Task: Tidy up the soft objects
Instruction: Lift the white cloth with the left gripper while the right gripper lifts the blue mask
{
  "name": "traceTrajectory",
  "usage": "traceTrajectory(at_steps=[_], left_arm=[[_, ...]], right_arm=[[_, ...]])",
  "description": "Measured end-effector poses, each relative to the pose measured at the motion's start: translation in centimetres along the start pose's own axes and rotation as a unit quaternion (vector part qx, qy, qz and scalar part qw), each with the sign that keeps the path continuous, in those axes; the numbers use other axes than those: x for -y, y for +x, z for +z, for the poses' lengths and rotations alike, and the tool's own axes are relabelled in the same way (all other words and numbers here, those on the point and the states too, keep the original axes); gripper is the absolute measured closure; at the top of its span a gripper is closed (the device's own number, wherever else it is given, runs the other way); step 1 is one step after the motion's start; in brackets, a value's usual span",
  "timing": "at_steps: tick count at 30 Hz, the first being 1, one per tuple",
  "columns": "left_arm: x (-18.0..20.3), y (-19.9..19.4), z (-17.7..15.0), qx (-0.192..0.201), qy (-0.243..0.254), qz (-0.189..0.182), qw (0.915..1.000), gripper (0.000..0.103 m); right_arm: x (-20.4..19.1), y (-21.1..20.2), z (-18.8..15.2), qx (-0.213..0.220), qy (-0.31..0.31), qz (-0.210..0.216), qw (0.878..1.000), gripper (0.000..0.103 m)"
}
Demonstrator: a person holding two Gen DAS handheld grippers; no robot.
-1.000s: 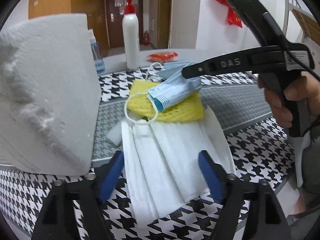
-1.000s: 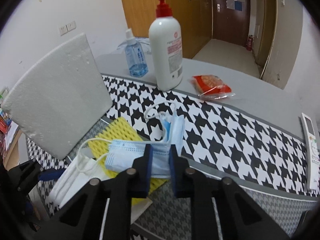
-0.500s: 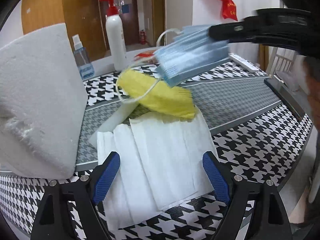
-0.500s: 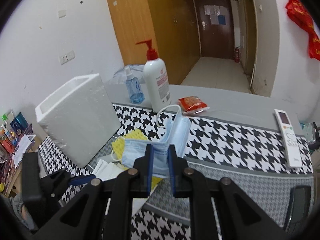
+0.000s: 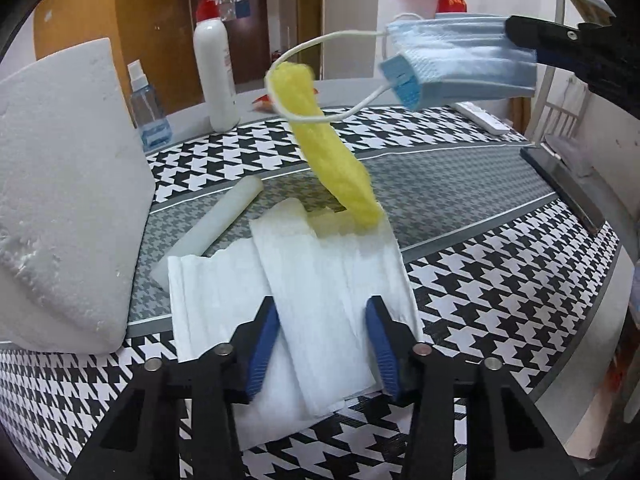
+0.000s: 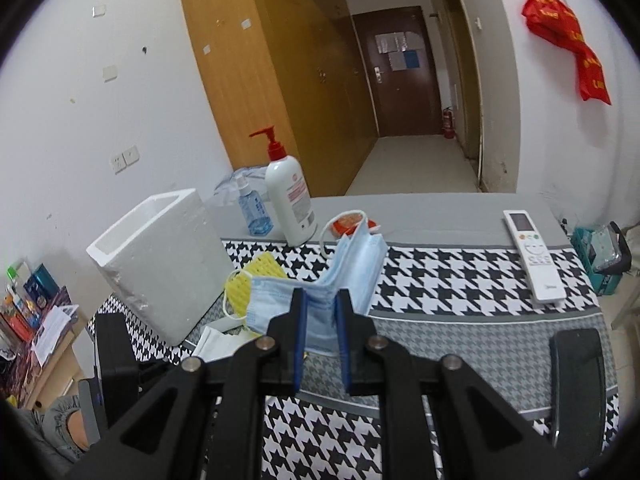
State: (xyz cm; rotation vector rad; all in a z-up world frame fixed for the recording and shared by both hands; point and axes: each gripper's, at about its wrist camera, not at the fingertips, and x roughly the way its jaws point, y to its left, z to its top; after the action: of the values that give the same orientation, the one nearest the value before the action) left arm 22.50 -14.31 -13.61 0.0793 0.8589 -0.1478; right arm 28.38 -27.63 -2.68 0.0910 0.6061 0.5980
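My right gripper [image 6: 320,312] is shut on a blue face mask [image 6: 320,292] and holds it high above the table; the mask also shows in the left wrist view [image 5: 460,60]. Its ear loop has caught a yellow mesh sponge [image 5: 332,152], which hangs tilted with its lower end on the white masks [image 5: 316,292]. The sponge also shows in the right wrist view [image 6: 252,280]. My left gripper [image 5: 322,344] is open, its fingers astride the near end of the white masks on the table.
A white foam box [image 5: 60,200] stands at the left, open-topped in the right wrist view [image 6: 160,264]. A white foam rod [image 5: 212,224] lies beside the masks. A pump bottle [image 6: 288,204], blue spray bottle [image 6: 252,208], red snack packet [image 6: 348,222] and remote [image 6: 532,256] are at the back.
My right gripper has risen with the blue mask. The caught ear loop has pulled the yellow sponge up off the pile. My left gripper has moved in over the white masks.
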Motion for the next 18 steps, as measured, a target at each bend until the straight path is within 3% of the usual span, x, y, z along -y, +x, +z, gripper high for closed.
traceTrajectory(at_steps=[2,5,18], left_arm=[[-0.1,0.1,0.1,0.003,-0.001,0.003,1.0,0.079],[-0.3,0.2,0.3,0.005,-0.001,0.006,1.0,0.094],[-0.8,-3.1,0.9,0.056,0.013,0.01,0.9983,0.096]], right_arm=[[0.3,-0.7,0.2,0.008,0.008,0.006,1.0,0.086],[0.4,-1.5,0.5,0.018,0.017,0.011,1.0,0.086],[0.1,-4.2,2.1,0.064,0.026,0.03,0.997,0.086]])
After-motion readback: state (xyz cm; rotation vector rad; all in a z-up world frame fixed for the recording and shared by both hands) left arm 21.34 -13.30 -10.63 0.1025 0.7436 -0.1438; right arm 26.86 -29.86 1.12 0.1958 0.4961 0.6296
